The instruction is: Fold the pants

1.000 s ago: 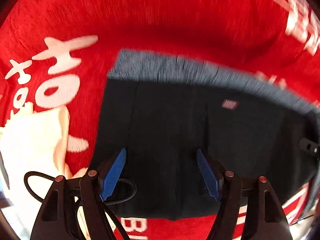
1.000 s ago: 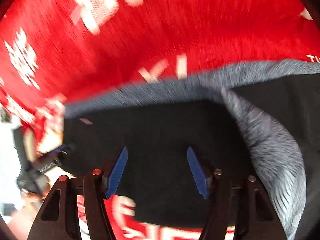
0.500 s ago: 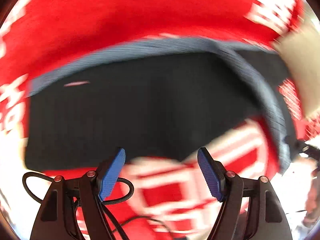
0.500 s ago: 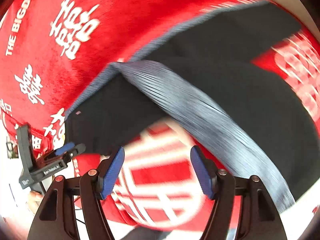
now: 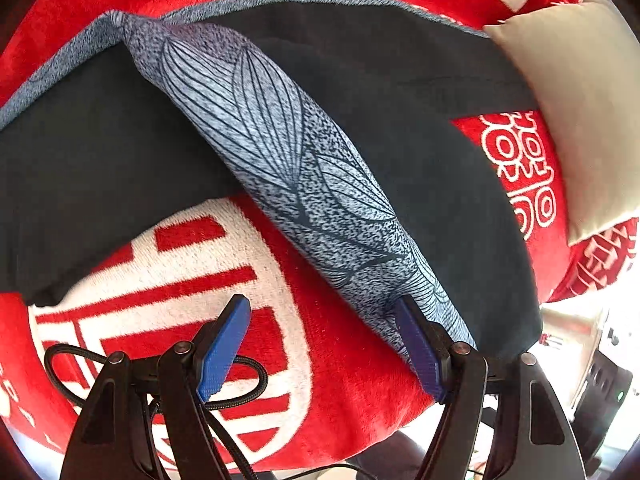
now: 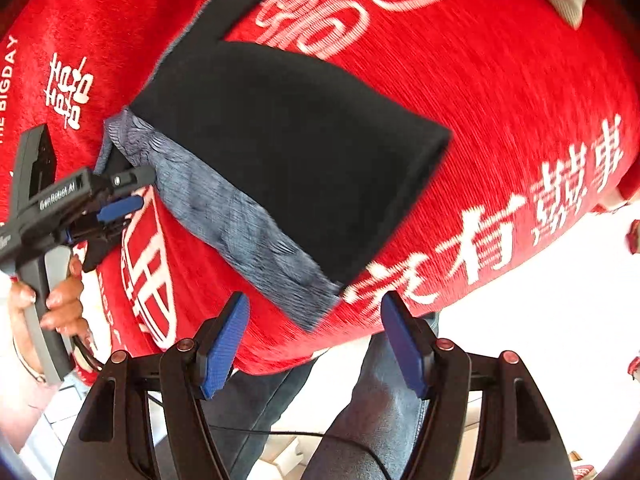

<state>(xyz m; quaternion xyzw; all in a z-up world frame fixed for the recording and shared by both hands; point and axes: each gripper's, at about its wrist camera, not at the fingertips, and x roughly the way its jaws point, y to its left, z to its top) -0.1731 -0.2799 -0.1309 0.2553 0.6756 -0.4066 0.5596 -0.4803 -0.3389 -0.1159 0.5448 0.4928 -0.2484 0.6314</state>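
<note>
Dark pants [image 5: 400,128] with a grey leaf-patterned side stripe [image 5: 280,152] lie spread on a red blanket [image 5: 340,380]. My left gripper [image 5: 320,344] is open and empty, near the lower end of the stripe; its right fingertip [image 5: 416,344] sits just by the stripe's edge. In the right wrist view one pant leg [image 6: 288,152] with the grey stripe [image 6: 240,224] lies ahead. My right gripper [image 6: 316,340] is open and empty at the bed's near edge, just short of the leg's hem corner. The left gripper also shows there [image 6: 116,204], open.
The red blanket [image 6: 500,120] bears white characters. A beige cushion [image 5: 580,112] lies at the right in the left wrist view. The blanket's edge drops off just below my right gripper, with the person's jeans-clad legs [image 6: 384,412] and a cable beneath.
Both grippers have pulled back toward the bed's near edge and swung right. The pants now show a grey stripe running diagonally. Both stay open.
</note>
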